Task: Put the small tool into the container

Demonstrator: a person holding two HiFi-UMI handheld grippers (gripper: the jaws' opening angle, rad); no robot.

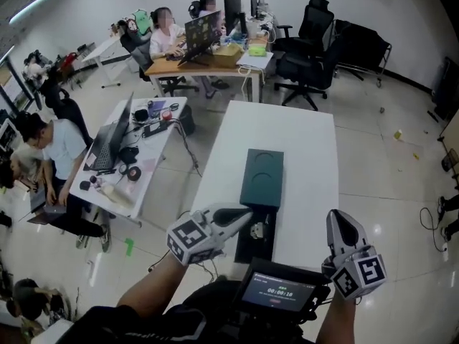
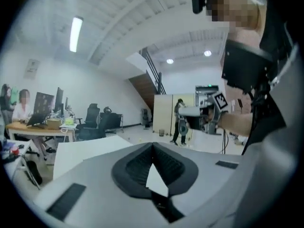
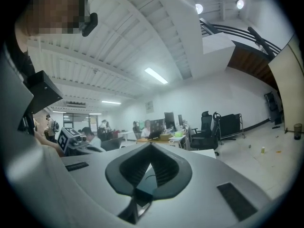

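A dark green container [image 1: 262, 176] lies on the white table [image 1: 301, 142], with a black tray part [image 1: 247, 248] at its near end. A small metallic tool [image 1: 257, 229] rests on that black part. My left gripper [image 1: 244, 214] is held above the table's near left edge, pointing right toward the tool, and its jaws are shut on nothing [image 2: 153, 147]. My right gripper [image 1: 341, 219] is raised at the near right, pointing away from me, also shut and holding nothing [image 3: 151, 146]. Each gripper view looks level across the room and shows the other gripper.
A screen device [image 1: 278, 292] sits at my chest below the grippers. Left of the table stands a cluttered desk [image 1: 125, 156] with a seated person [image 1: 57, 145]. Office chairs [image 1: 308, 49] and another occupied desk [image 1: 208, 56] stand at the far end.
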